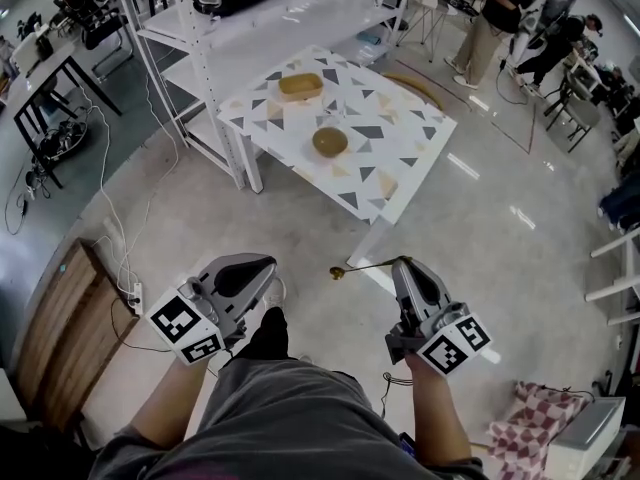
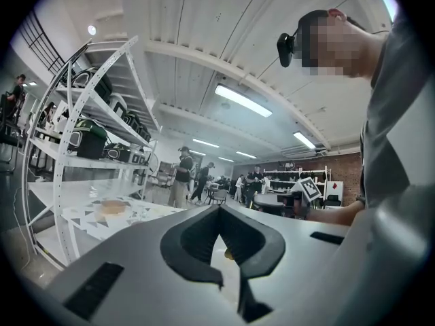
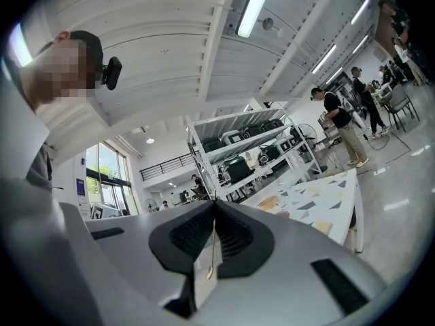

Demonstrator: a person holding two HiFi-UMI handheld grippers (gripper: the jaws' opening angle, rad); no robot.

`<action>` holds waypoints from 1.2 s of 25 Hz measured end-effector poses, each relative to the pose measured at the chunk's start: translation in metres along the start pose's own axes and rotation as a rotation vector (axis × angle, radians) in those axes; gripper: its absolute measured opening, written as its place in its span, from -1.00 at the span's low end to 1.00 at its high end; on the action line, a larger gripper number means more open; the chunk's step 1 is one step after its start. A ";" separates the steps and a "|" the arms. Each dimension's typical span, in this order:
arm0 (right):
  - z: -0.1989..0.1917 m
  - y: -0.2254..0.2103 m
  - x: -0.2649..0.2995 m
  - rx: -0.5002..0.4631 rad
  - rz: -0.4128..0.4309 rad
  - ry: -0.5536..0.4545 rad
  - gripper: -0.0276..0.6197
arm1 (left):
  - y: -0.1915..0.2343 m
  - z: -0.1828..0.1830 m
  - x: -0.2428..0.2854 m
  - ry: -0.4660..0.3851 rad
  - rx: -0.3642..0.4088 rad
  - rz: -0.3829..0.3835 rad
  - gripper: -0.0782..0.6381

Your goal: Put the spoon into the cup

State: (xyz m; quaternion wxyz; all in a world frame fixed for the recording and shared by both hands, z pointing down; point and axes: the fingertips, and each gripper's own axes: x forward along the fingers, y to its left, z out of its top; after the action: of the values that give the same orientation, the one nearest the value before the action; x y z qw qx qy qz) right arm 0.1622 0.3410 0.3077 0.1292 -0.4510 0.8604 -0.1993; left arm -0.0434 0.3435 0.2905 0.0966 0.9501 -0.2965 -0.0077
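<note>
Spoon [image 1: 362, 266] pinched in the right tongs [image 1: 402, 262] — bowl sticking out sideways

The surface [image 1: 400, 136] is a white square top patterned with grey and tan triangles. It stands cornerwise on white legs on a pale, glossy floor [image 1: 480, 228]. Two things lie on it, a little apart: a tan rectangular tray [image 1: 300, 86] toward the far corner, and a round brown cup [image 1: 330, 141] near the middle. On the floor to the left lies a white power strip [image 1: 135, 295] with trailing cables, and a checked cloth [image 1: 530, 433] lies at the lower right.
</note>
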 end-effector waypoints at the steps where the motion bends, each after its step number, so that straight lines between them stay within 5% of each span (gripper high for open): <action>1: 0.000 -0.003 0.006 0.000 -0.003 0.002 -0.84 | 0.007 0.000 0.003 -0.001 -0.004 -0.001 -0.74; 30: 0.022 -0.111 0.295 0.019 -0.160 0.015 -0.84 | 0.317 0.038 0.127 0.058 -0.095 -0.124 -0.74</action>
State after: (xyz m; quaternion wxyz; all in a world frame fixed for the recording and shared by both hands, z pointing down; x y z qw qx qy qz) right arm 0.0862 0.0343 0.3267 0.1109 -0.5155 0.8205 -0.2207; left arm -0.1199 0.0095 0.3185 0.1494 0.9608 -0.2337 0.0000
